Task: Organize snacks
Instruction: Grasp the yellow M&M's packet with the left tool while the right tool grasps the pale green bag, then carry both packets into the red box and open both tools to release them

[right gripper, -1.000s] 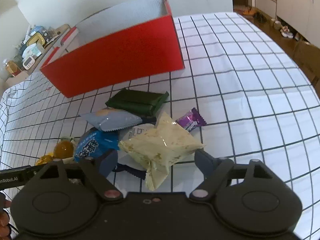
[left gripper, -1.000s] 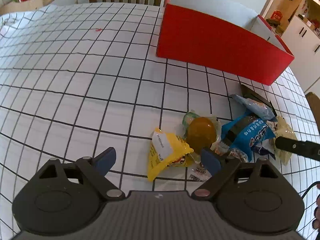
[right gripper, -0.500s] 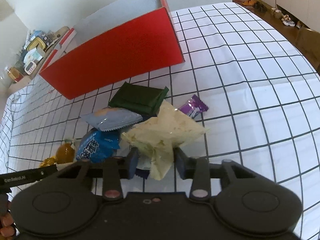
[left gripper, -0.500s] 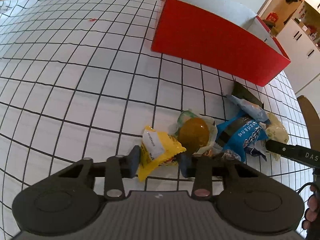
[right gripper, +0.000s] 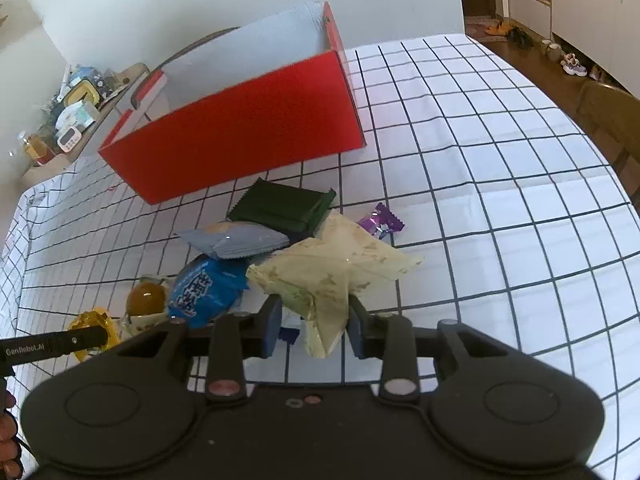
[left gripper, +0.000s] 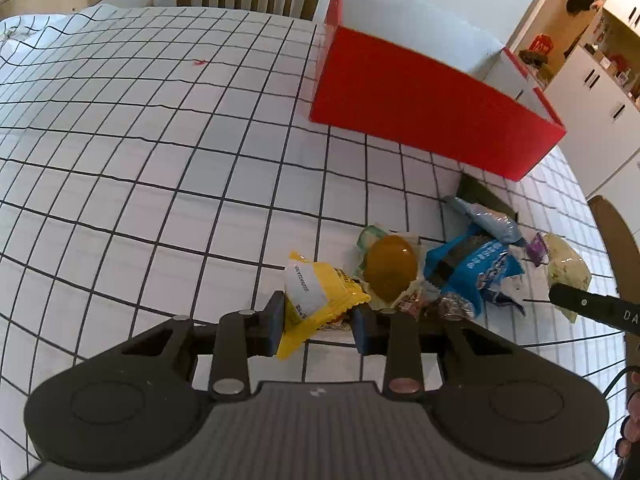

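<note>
Now both my grippers, wide apart a second ago, are closing on packets: my left gripper (left gripper: pixel 316 324) pinches the yellow snack packet (left gripper: pixel 320 294), and my right gripper (right gripper: pixel 314 326) squeezes the pale green bag (right gripper: pixel 332 276). Both packets sit at the near edge of the snack pile on the checked tablecloth (left gripper: pixel 160 152). Beyond it stands the red box (right gripper: pixel 240 140), with a dark green packet (right gripper: pixel 284 208), a grey-blue packet (right gripper: pixel 236 240) and a blue packet (right gripper: pixel 204 286) between. The yellow packet is crinkled, with a white label.
</note>
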The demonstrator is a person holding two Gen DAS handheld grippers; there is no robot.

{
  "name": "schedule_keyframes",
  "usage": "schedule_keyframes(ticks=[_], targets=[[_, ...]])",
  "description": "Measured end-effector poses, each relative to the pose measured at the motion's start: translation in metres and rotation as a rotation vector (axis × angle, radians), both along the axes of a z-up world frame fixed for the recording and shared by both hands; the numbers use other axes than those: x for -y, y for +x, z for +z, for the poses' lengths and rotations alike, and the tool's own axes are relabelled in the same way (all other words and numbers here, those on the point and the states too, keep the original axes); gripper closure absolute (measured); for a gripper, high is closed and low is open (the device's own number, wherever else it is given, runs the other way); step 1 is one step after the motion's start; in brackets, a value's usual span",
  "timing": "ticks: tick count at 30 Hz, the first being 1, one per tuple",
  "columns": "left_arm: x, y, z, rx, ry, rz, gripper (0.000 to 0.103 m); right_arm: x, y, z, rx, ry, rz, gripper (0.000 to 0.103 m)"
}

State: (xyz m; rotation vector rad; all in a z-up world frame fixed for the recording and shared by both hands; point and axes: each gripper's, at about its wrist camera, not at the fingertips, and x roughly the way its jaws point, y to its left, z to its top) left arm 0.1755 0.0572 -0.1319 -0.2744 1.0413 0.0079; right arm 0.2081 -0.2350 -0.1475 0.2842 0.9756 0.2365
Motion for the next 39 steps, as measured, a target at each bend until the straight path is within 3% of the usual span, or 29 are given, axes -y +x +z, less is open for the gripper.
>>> schedule_keyframes(ticks=[21, 39], targets=[[0.014, -0.011, 0.075, 0.104, 0.018, -0.067, 0.07, -0.028, -0.017, 0.075, 0.132, -0.032, 0.128, 0.071], [0.031, 0.042, 0.146, 0.244, 0.106, -0.146, 0.07, -0.058, 0.014, 0.142, 0.313, -0.111, 0.237, 0.071]])
